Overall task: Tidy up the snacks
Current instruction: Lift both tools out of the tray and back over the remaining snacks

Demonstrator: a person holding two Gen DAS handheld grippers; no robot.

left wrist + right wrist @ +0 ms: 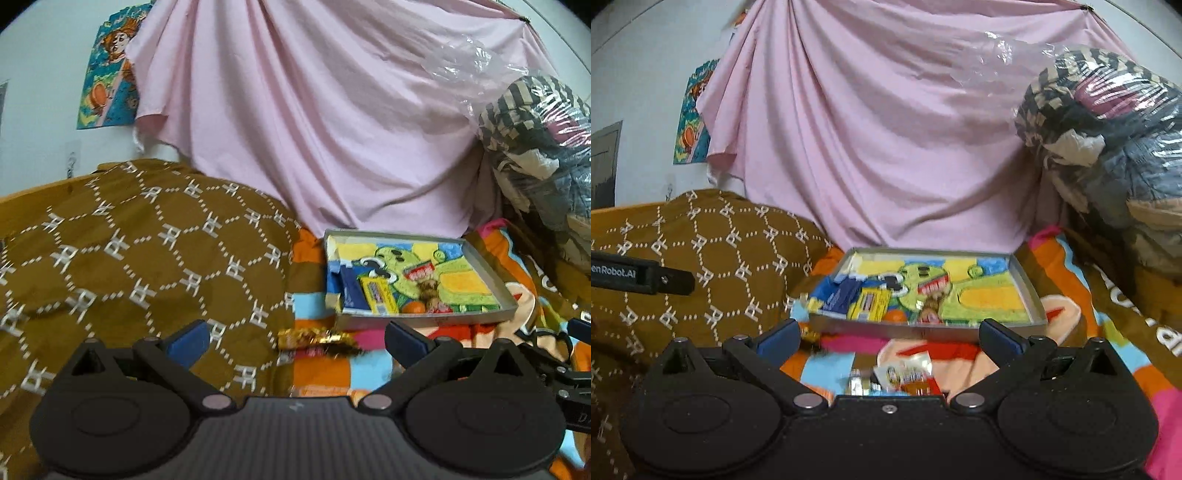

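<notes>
**Both grippers spread wide before a shallow snack tray on a patterned blanket**

Left gripper (297, 334): fingers (188, 338) spread wide, nothing between them. A gold-wrapped snack (317, 339) lies on the blanket just ahead of the gap; it is motion-blurred and its print cannot be read.

Right gripper (888, 334): fingers (777, 338) likewise wide apart and empty. Below the gap, a white-and-red snack packet (908, 373) rests on the blanket, its lower part cut off by the gripper body. A silvery wrapper (858, 382) beside it is too blurred to identify. A small gold piece (810, 334) shows beside the left-hand finger, largely hidden.

Tray (491, 275): a shallow grey-walled box with a green cartoon figure printed on its floor, lying beyond both grippers. Its near left part holds a blue packet (352, 291), a yellow packet (378, 295), an orange round item (413, 307) and red-and-white wrapped sweets (419, 273); the brownish pieces among them are hard to make out.

Surroundings: a multicoloured cartoon blanket (513, 251) beneath the tray; a brown cover with white lattice pattern (129, 251) to the left; a draped pink sheet (314, 110) behind; a clear plastic bag of folded textiles (535, 147) at right, cut off by the frame edge; a cartoon poster (109, 70) partly covered by the sheet.
</notes>
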